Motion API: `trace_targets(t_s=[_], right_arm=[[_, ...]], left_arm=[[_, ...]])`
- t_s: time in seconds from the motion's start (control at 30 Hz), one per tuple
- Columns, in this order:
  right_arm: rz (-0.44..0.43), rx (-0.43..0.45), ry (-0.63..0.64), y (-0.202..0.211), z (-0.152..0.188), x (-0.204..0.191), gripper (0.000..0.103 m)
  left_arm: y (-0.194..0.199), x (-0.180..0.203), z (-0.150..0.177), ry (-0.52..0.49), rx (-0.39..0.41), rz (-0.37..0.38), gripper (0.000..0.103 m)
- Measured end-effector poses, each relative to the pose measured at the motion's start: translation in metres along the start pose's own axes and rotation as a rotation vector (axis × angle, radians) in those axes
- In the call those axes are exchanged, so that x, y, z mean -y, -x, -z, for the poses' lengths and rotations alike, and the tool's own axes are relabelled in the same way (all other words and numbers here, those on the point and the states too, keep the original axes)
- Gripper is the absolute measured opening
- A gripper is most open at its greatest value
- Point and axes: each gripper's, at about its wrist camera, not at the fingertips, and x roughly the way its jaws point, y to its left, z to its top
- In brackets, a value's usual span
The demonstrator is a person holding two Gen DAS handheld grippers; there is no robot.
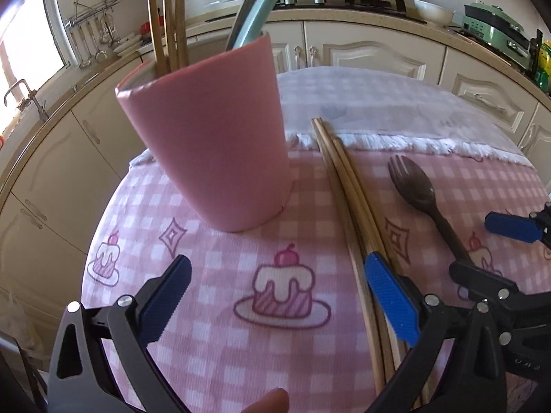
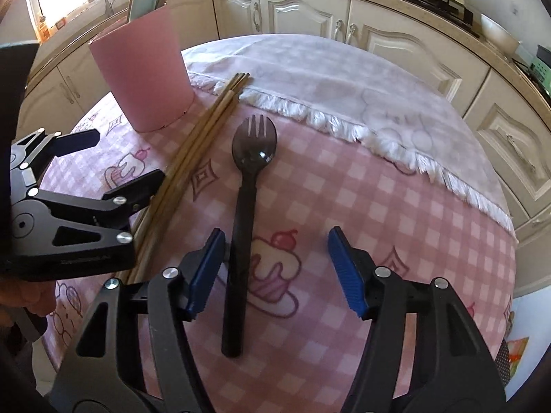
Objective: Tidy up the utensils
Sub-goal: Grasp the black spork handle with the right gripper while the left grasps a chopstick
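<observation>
A pink cup [image 1: 213, 137] stands on the pink checked tablecloth [image 1: 220, 361] and holds several wooden chopsticks [image 1: 168, 17] and a pale green handle [image 1: 255, 3]. More wooden chopsticks [image 1: 351, 213] lie on the cloth to its right, and a dark spork [image 1: 423, 196] lies beyond them. My left gripper [image 1: 275, 299] is open and empty in front of the cup, its right pad [image 1: 392, 303] over the lying chopsticks. My right gripper [image 2: 275, 272] is open, with the spork's handle [image 2: 241, 247] lying between its pads, near the left one. The cup [image 2: 144, 69] and chopsticks [image 2: 193, 144] also show in the right wrist view.
A white fringed cloth [image 2: 327, 79] covers the far part of the round table. Cream kitchen cabinets [image 1: 365, 55] and a counter with a hob [image 1: 344, 0] curve around behind. A sink tap [image 1: 24, 96] stands by the window at the left.
</observation>
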Motion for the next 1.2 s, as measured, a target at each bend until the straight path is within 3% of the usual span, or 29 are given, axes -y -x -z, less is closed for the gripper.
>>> trace_targets(t_s=[0.2,0.33,0.4,0.43,0.6,0.67,0.77,0.8,0.87,0.9,0.93,1.13,1.17,1.2], right_arm=[[-0.007,0.002,-0.004,-0.001,-0.003,0.001,0.046],[-0.015,-0.001,0.006,-0.003,-0.008,-0.004,0.026],[-0.028,-0.001,0.009,-0.002,-0.006,-0.006,0.017],[-0.029,-0.001,0.017,-0.001,-0.004,-0.006,0.012],[-0.060,-0.020,0.037,0.014,0.020,0.000,0.012],[-0.068,-0.042,0.063,0.021,0.029,0.001,0.012],[-0.096,-0.066,0.066,0.024,0.031,0.002,0.013],[-0.094,-0.064,0.063,0.023,0.028,0.003,0.016],[-0.086,-0.042,0.048,0.018,0.017,0.003,0.037],[-0.097,-0.034,0.037,0.016,0.013,0.003,0.059],[-0.106,-0.023,0.030,0.014,0.008,0.002,0.062],[-0.099,-0.034,0.032,-0.010,-0.015,-0.005,0.060],[-0.083,-0.029,0.048,-0.012,-0.018,-0.007,0.053],[-0.059,-0.026,0.064,-0.012,-0.020,-0.008,0.032]], left_arm=[[-0.005,-0.001,-0.006,0.011,-0.010,-0.010,0.099],[-0.011,-0.002,-0.009,0.043,-0.024,-0.013,0.098],[-0.007,-0.004,-0.006,0.061,-0.027,0.060,0.079],[-0.003,-0.004,-0.003,0.062,-0.026,0.075,0.076],[0.023,-0.002,0.024,0.014,-0.008,0.116,0.034],[0.035,-0.003,0.038,0.007,-0.014,0.135,0.027],[0.045,-0.002,0.048,-0.020,-0.019,0.168,0.028],[0.042,-0.003,0.044,-0.029,-0.026,0.159,0.037],[0.036,-0.005,0.031,-0.045,-0.003,0.123,0.053],[0.033,-0.008,0.023,-0.044,0.012,0.125,0.061],[0.030,-0.009,0.015,-0.041,0.018,0.136,0.063],[-0.007,-0.007,-0.019,-0.030,-0.038,0.127,0.063],[-0.012,-0.007,-0.022,-0.014,-0.041,0.133,0.063],[-0.013,-0.006,-0.023,-0.006,-0.037,0.135,0.058]])
